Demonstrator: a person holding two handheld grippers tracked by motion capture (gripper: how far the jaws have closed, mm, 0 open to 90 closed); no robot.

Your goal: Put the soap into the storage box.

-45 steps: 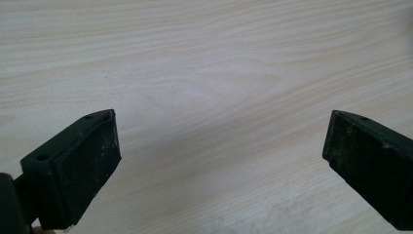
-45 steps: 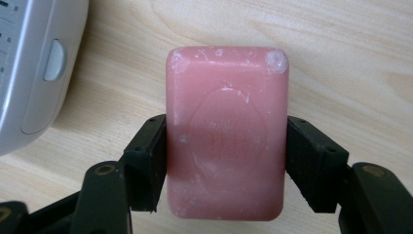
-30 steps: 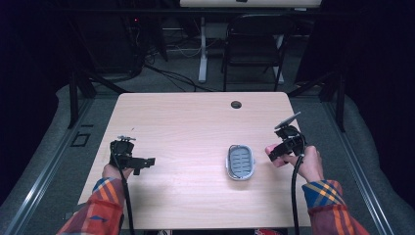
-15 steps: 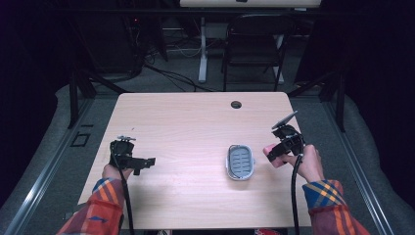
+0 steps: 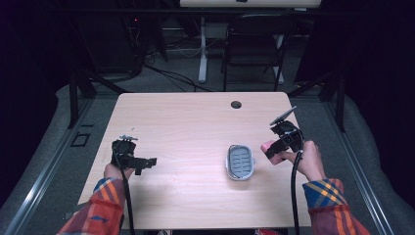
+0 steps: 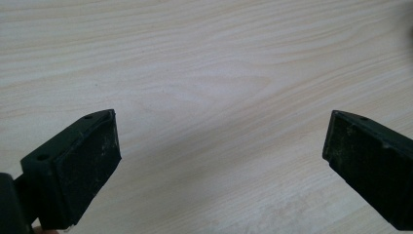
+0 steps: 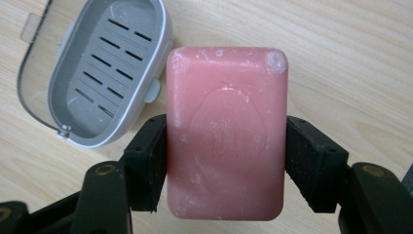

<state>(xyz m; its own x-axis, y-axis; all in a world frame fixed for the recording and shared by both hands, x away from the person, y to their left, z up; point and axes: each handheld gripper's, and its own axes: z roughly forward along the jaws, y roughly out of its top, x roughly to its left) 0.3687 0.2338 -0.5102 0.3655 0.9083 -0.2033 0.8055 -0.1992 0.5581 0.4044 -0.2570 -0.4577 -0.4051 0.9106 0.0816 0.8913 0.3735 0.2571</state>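
The pink soap bar (image 7: 226, 131) is already pinched in the right claw (image 5: 280, 145) and held above the desk (image 5: 195, 122) just beside the empty grey soap dish (image 5: 239, 162), likely its destination, while the left claw (image 5: 142, 162) rests spread, holding nothing.

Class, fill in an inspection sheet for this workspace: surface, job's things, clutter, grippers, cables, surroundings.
Surface: pale wood table, round hole near far edge.
Job's things: pink soap bar; empty grey slotted soap dish on the table.
Clutter: nothing seen.
Grippers: right gripper clamps the soap by its sides; left gripper open over bare wood.
Cables: one black cable trails from each gripper.
Surroundings: dark room, black chair behind table.
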